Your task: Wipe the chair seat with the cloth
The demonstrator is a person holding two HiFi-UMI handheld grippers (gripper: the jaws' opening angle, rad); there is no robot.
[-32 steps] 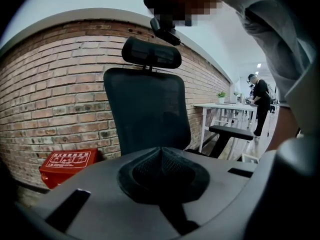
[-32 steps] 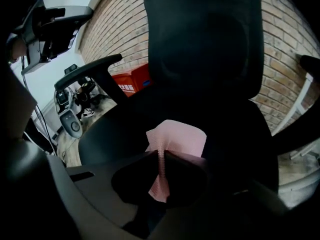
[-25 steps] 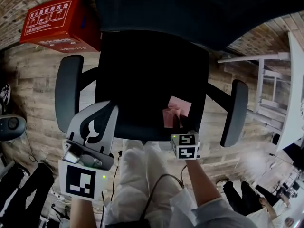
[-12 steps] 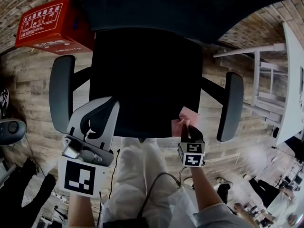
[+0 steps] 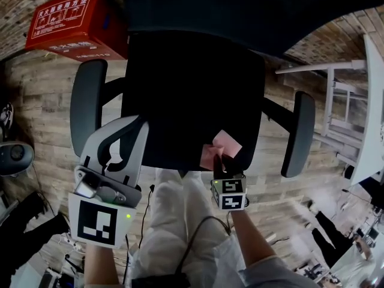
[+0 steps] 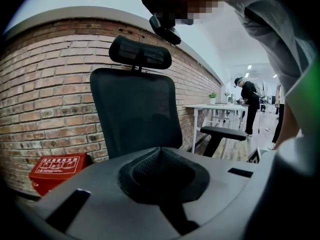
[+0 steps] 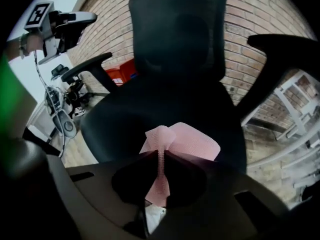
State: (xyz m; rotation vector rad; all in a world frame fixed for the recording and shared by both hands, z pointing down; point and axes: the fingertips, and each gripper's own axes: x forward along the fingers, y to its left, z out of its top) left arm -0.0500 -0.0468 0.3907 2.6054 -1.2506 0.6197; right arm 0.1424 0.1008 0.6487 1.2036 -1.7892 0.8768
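Observation:
A black office chair stands before me, its seat (image 5: 192, 95) (image 7: 165, 114) dark and bare. My right gripper (image 5: 223, 161) (image 7: 160, 156) is shut on a pink cloth (image 5: 216, 149) (image 7: 182, 141), which lies over the seat's front right edge. My left gripper (image 5: 123, 140) (image 6: 162, 171) is held off the chair at the front left, near the left armrest (image 5: 87, 110). Its jaws are together with nothing between them.
A red box (image 5: 72, 26) (image 6: 57, 166) sits on the wooden floor by the brick wall behind the chair. The right armrest (image 5: 298, 134) flanks the cloth. A white table frame (image 5: 345, 107) stands at the right. The person's light trousers (image 5: 174, 221) are right below the seat front.
The right gripper has carried the pink cloth leftward, from beside the seat's front right corner back onto the seat's front edge. The left gripper has stayed about where it was.

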